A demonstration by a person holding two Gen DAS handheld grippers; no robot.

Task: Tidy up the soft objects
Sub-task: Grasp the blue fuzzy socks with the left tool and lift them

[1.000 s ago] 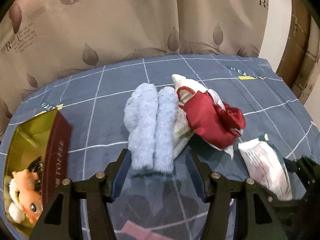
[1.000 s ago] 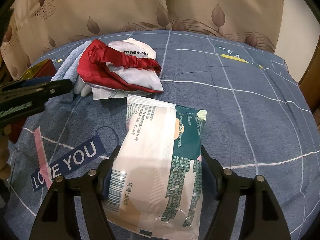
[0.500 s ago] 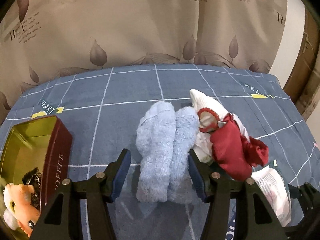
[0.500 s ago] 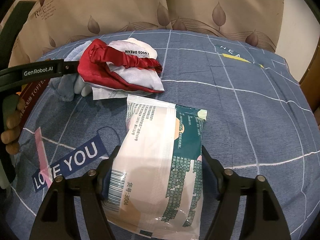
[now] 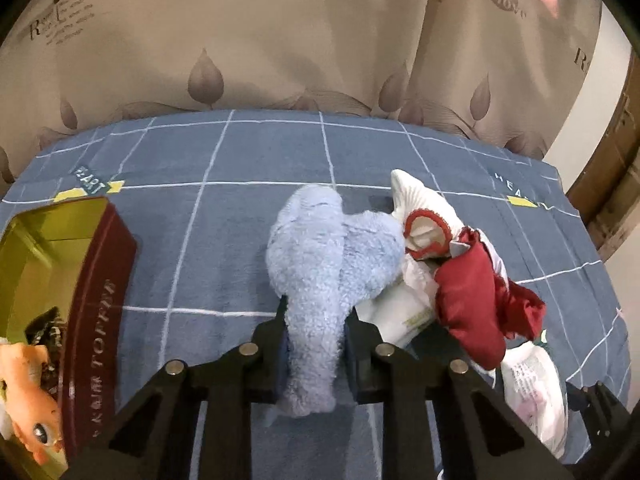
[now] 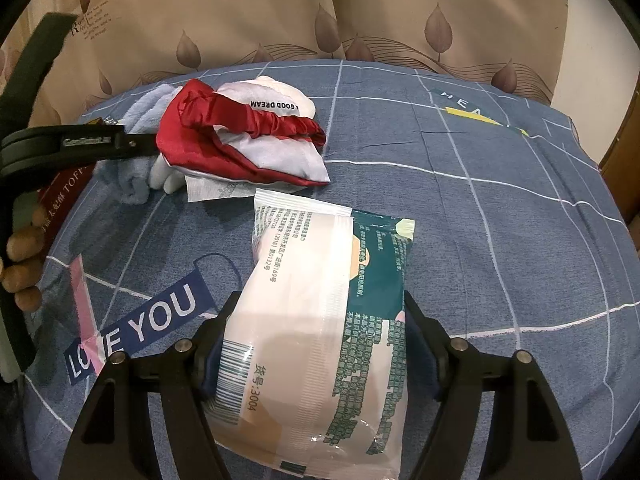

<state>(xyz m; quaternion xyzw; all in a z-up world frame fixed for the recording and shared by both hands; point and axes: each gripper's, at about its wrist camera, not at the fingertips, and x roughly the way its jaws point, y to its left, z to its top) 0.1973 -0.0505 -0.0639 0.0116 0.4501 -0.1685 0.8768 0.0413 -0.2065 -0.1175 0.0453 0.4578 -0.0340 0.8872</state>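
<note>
Tongs on soft things on the blue checked bed cover (image 6: 500, 240).
Left gripper (image 5: 314, 346) is closing, squeezing the fluffy light-blue sock (image 5: 324, 276); right gripper (image 6: 316, 344) hugs the white-and-green plastic wipes pack (image 6: 320, 320).

Light: you have warm, fairly dim indoor light from above.
Shadows: soft ones under the blue towel (image 5: 320, 264) and the packet (image 6: 320, 320).
Glare: mild sheen on the packet's wrapper.
Distortion: strong fisheye bending, dark corners.
Blur: slight, at the edges.
</note>
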